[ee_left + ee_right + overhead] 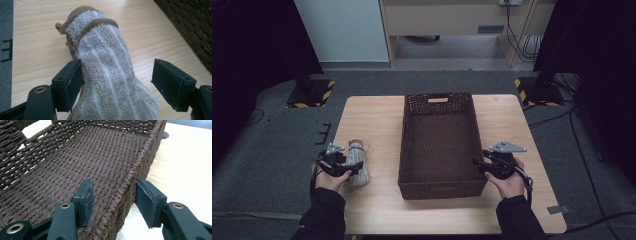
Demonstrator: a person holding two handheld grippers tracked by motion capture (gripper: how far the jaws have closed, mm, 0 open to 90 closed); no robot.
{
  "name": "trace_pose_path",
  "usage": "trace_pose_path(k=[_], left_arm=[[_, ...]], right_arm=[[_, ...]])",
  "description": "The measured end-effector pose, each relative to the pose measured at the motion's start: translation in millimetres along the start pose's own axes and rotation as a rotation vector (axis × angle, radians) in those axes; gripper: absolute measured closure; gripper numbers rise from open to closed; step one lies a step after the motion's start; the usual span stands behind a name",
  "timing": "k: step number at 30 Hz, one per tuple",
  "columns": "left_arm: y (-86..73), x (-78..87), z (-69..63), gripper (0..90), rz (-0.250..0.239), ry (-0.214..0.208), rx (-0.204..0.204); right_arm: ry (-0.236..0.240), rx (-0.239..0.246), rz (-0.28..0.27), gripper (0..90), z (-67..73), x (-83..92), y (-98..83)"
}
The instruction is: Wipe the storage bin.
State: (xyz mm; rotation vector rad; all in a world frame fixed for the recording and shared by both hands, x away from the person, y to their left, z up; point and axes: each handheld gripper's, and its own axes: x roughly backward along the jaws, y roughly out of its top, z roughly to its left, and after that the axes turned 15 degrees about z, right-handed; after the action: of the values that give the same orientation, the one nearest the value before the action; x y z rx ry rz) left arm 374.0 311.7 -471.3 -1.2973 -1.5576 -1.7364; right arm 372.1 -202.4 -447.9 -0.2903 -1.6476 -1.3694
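My left gripper (346, 163) sits low at the table's left side, jaws spread wide, and between them lies the fluffy striped sock (105, 72), beige and white with a brown cuff. In the left gripper view one pad (71, 80) brushes the sock's side; the other stands clear of it, so nothing is squeezed. The sock lies flat on the wooden table (372, 117), cuff pointing away from me, well left of the basket.

Over on the other side, my right gripper (478, 163) straddles the right-hand wall of the dark brown woven basket (437, 140). In the right gripper view one jaw hangs inside the basket, the other outside, with the braided rim (125, 187) running between them. The pads are parted and I see a gap on each side of the rim: no grip there. The basket stands in the middle of the table, its handle cut-out at the far end.
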Motion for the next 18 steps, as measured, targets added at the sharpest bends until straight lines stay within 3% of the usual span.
trace_pose_path(k=[10, 18], left_arm=[[2.8, 8.8, -3.7, 23.6, -0.037, -0.017, -0.009], [9.7, 22.5, -19.9, 23.9, -0.095, -0.032, -0.056]], right_arm=[[0.017, 0.003, -0.020, 47.9, 2.5, 5.0, 2.7], [0.009, 0.005, -0.009, 49.3, 1.4, 3.5, 1.8]])
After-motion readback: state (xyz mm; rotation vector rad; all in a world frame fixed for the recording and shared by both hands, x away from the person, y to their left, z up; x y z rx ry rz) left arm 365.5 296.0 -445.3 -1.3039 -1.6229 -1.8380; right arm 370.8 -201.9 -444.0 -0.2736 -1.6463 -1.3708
